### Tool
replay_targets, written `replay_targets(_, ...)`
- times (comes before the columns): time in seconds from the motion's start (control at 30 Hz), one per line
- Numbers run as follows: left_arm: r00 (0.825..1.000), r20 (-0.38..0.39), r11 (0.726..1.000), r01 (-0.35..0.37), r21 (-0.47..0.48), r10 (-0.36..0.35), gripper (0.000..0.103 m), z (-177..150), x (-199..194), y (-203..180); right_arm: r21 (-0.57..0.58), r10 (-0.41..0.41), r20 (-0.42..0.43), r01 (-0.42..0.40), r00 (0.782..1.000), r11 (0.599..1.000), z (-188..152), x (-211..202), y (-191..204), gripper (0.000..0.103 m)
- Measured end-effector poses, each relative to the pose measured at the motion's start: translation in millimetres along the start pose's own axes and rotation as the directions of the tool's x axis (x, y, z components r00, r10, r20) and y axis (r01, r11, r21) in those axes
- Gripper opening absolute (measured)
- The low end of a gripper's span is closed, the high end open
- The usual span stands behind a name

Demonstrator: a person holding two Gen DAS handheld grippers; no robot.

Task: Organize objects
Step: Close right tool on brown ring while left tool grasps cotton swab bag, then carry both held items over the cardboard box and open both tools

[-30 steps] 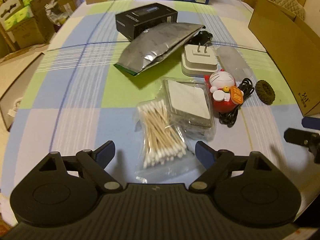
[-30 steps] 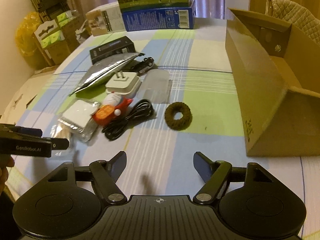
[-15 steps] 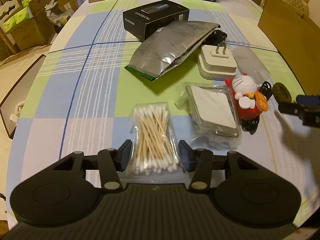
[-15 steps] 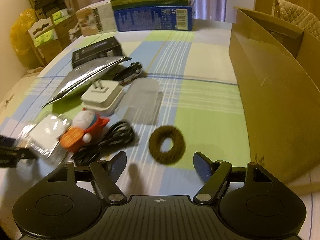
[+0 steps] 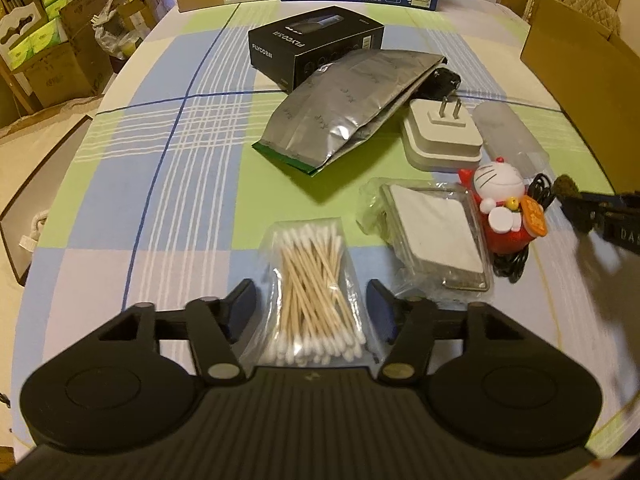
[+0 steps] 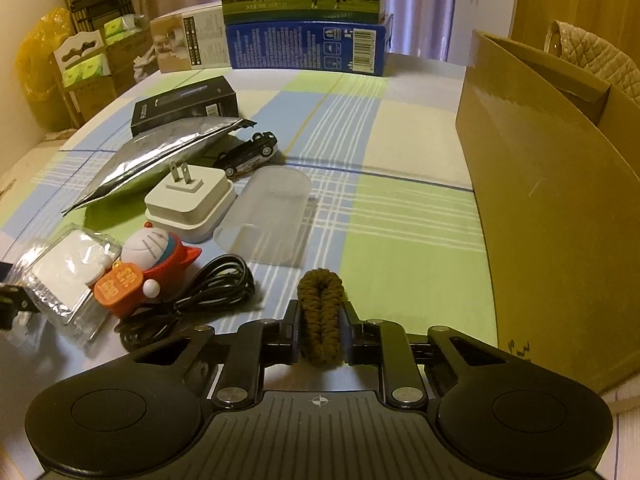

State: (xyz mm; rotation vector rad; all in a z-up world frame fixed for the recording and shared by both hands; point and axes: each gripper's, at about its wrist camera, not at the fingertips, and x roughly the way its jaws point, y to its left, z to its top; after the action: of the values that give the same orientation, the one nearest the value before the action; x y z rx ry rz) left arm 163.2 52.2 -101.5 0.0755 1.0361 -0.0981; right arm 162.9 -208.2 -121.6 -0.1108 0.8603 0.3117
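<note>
Change since earlier: right gripper point(image 6: 320, 334) has clamped the brown hair tie point(image 6: 321, 316), squashing it flat; left gripper point(image 5: 311, 307) has spread a little around the cotton-swab bag point(image 5: 311, 300).
Risk, right: soft tie may slip free during the carry to the cardboard box point(image 6: 560, 216) at its right.
Risk, left: slick bag may slide between half-open jaws.
Left tool: pads flank the bag; contact unclear.

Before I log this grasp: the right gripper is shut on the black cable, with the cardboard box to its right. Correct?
Not quite. The right wrist view shows the right gripper shut on the brown hair tie, not the black cable. The cardboard box is to its right.
</note>
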Motion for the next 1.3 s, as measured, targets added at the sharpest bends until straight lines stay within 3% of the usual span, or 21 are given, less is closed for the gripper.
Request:
replay_targets(0.03, 1.0, 0.002, 1.0, -0.006, -0.002, 0.006, 0.029, 0.5, -1.2, 0.3, 0.006, 0.001, 0.003, -0.001, 1.0, 1.0, -1.4, -3.1, 0.1, 0.015)
replay_targets(0.1, 1.0, -0.007, 1.0, -0.023, -0.013, 0.023, 0.025, 1.1, -3.5, 1.6, 0.017, 0.009, 0.003, -0.009, 1.0, 1.0, -3.9, -8.3, 0.1, 0.015)
replay_targets(0.33, 1.0, -0.018, 0.999, -0.02, -0.04, 0.019, 0.023, -9.9, -23.3, 4.8, 0.056, 0.042, 0.008, -0.042, 0.999, 0.998, -16.1, -37.1, 2.6, 0.015)
replay_targets(0.6, 0.999, 0.033, 0.999, -0.004, -0.038, 0.005, 0.023, -14.4, -81.2, -17.6, 0.093, 0.065, 0.064, -0.071, 0.996, 0.993, -17.6, -92.0, 2.6, 0.015)
replay_targets(0.77, 0.992, 0.089, 0.996, 0.082, 0.036, -0.085, 0.023, 0.5, -114.9, -68.4, 0.131, 0.038, 0.141, -0.057, 0.989, 0.99, -5.0, -139.3, -20.5, 0.015)
replay_targets(0.93, 0.967, 0.143, 0.97, 0.192, 0.146, -0.213, 0.023, 32.9, -142.5, -142.4, 0.175, -0.045, 0.228, 0.005, 0.973, 0.985, 11.8, -187.3, -68.7, 0.015)
replay_targets(1.1, 0.938, 0.172, 0.937, 0.257, 0.235, -0.3, 0.023, 67.0, -151.9, -212.7, 0.203, -0.127, 0.231, 0.08, 0.965, 0.976, 19.5, -204.4, -122.6, 0.015)
replay_targets(1.3, 0.917, 0.162, 0.908, 0.313, 0.279, -0.366, 0.023, 92.4, -139.6, -276.8, 0.227, -0.16, 0.215, 0.11, 0.963, 0.968, 21.7, -203.5, -169.8, 0.015)
